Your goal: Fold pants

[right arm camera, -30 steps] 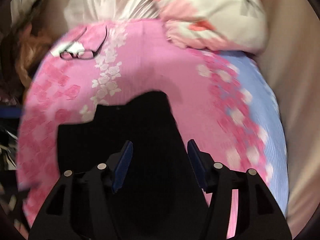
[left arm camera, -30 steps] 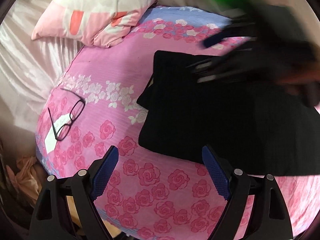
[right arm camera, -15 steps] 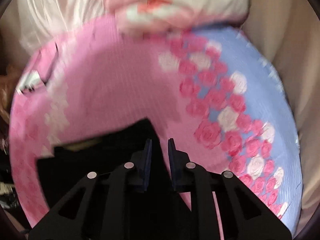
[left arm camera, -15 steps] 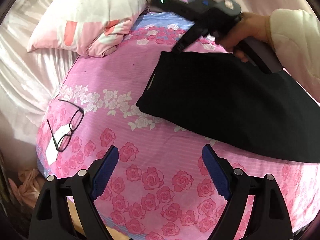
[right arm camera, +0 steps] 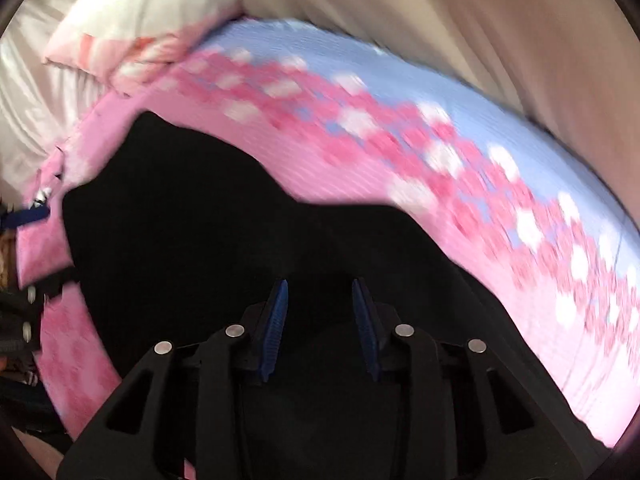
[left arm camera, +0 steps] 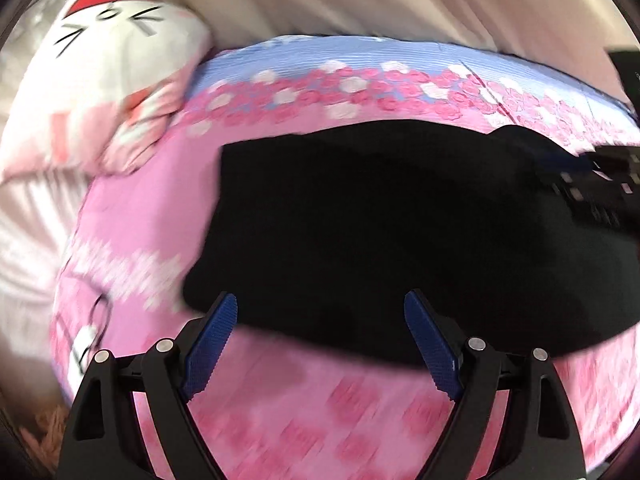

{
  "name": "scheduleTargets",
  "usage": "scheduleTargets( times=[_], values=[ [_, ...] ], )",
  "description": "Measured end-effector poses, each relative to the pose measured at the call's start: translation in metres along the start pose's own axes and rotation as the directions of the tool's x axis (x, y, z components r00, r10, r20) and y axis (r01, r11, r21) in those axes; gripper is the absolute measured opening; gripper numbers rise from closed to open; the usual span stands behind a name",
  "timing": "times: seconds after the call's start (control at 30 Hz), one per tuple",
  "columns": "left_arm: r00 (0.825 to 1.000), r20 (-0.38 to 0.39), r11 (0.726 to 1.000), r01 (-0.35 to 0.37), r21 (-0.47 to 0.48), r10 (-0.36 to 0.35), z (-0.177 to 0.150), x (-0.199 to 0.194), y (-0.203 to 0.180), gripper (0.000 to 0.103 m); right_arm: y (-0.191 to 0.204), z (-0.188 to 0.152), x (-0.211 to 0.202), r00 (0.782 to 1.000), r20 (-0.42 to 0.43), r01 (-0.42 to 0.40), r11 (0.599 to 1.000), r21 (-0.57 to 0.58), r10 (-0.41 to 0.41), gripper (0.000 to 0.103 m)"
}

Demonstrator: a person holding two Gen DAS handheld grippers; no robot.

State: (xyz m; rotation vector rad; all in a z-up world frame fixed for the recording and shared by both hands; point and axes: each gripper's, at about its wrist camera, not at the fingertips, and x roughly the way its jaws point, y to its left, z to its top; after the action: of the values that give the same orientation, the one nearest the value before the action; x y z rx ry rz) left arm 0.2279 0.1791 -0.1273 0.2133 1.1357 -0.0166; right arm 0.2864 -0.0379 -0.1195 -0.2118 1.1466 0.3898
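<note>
The black pants (left arm camera: 360, 220) lie flat on a pink rose-print bedspread (left arm camera: 280, 400). My left gripper (left arm camera: 320, 300) is open wide, and its blue pads straddle the near edge of the cloth without pressing it. In the right wrist view my right gripper (right arm camera: 320, 284) hangs over the pants (right arm camera: 180, 240). Its jaws are opening, with a clear gap and only flat dark cloth beneath them. The right gripper's black body (left arm camera: 600, 184) shows blurred at the right edge of the left view.
A white and pink cat-face pillow (left arm camera: 112, 60) rests at the far left of the bed. Eyeglasses (left arm camera: 92, 320) lie blurred near the bed's left edge. Pale curtain folds (right arm camera: 480, 20) hang behind the blue strip of bedspread (right arm camera: 360, 80).
The right gripper swung from the pants' far left corner over to their right part, and its nearly shut jaws have parted. The left gripper moved in over the pants' near edge.
</note>
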Motion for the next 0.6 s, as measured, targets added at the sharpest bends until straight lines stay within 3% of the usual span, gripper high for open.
scheduleTargets(
  times=[0.03, 0.1, 0.13, 0.17, 0.27, 0.37, 0.43, 0.5, 0.53, 0.6],
  values=[
    [1.0, -0.018, 1.0, -0.001, 0.015, 0.002, 0.005, 0.015, -0.007, 0.083, -0.018, -0.006, 0.009, 0.998, -0.028, 0.049, 0.998, 0.024, -0.049, 0.031],
    [0.995, -0.076, 0.997, -0.065, 0.046, 0.068, 0.007, 0.042, -0.016, 0.086, -0.053, -0.014, 0.005, 1.0, 0.003, 0.016, 0.988, 0.156, -0.017, 0.028],
    [0.993, -0.081, 0.995, -0.081, 0.053, 0.085, 0.006, 0.052, -0.014, 0.089, -0.065, -0.015, -0.007, 0.998, 0.016, 0.057, 0.976, 0.21, -0.062, 0.031],
    [0.994, -0.06, 0.995, -0.09, 0.039, 0.092, 0.006, 0.052, -0.009, 0.098, -0.067, -0.015, -0.019, 0.997, 0.047, 0.055, 0.974, 0.219, -0.067, 0.031],
    [0.989, -0.08, 0.992, -0.123, 0.017, 0.124, 0.009, 0.056, 0.003, 0.098, -0.052, -0.009, -0.032, 0.995, 0.084, 0.045, 0.989, 0.142, -0.058, 0.03],
    [0.986, -0.091, 0.99, -0.138, 0.011, 0.139, 0.011, 0.058, 0.008, 0.098, -0.045, 0.018, -0.015, 0.995, 0.082, 0.058, 0.995, 0.081, -0.064, 0.032],
    [0.981, -0.077, 0.984, -0.174, 0.022, 0.176, 0.01, 0.057, 0.008, 0.098, -0.036, 0.034, 0.007, 0.999, 0.038, 0.028, 0.999, 0.016, -0.029, 0.034],
    [0.978, -0.064, 0.98, -0.195, 0.028, 0.196, 0.009, 0.057, 0.007, 0.098, -0.024, 0.04, 0.029, 1.0, -0.02, -0.01, 0.998, -0.062, 0.009, 0.025],
    [0.979, -0.058, 0.98, -0.197, 0.02, 0.198, 0.008, 0.058, 0.008, 0.098, -0.017, 0.044, 0.038, 0.999, -0.025, 0.017, 0.993, -0.114, -0.02, 0.023],
    [0.979, -0.051, 0.98, -0.197, -0.007, 0.196, 0.007, 0.059, 0.012, 0.098, -0.018, 0.058, 0.044, 0.998, -0.001, 0.056, 0.992, -0.113, -0.057, 0.022]
  ],
)
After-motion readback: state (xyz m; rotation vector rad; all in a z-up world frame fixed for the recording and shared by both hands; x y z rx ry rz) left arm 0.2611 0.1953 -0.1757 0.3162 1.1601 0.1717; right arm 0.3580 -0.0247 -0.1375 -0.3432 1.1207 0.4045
